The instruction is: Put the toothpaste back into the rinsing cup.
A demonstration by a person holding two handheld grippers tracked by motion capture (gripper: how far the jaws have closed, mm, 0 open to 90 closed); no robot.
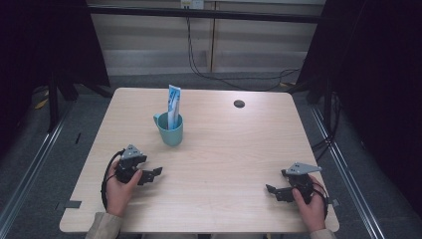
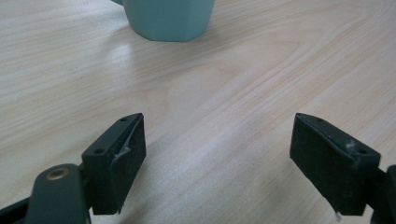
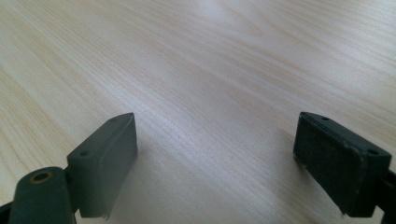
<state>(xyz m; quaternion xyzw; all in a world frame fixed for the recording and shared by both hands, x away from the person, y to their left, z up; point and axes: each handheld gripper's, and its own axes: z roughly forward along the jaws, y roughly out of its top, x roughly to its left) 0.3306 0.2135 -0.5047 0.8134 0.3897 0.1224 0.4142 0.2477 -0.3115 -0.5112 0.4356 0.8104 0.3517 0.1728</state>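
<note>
A teal mug (image 1: 171,130) stands upright on the wooden table (image 1: 224,144), left of centre, with a blue-and-white tube (image 1: 173,105) sticking up out of it. The mug's base (image 2: 169,18) shows at the top of the left gripper view. My left gripper (image 1: 153,175) rests low on the table near the front left, a short way in front of the mug, jaws wide apart with nothing between them. My right gripper (image 1: 274,191) rests near the front right corner, also open and holding nothing, pointing left across bare wood.
A small round dark grommet (image 1: 239,103) sits in the tabletop at the back right. Cables (image 1: 234,74) trail on the floor beyond the far edge. Black curtains flank both sides, and metal floor rails run along each side of the table.
</note>
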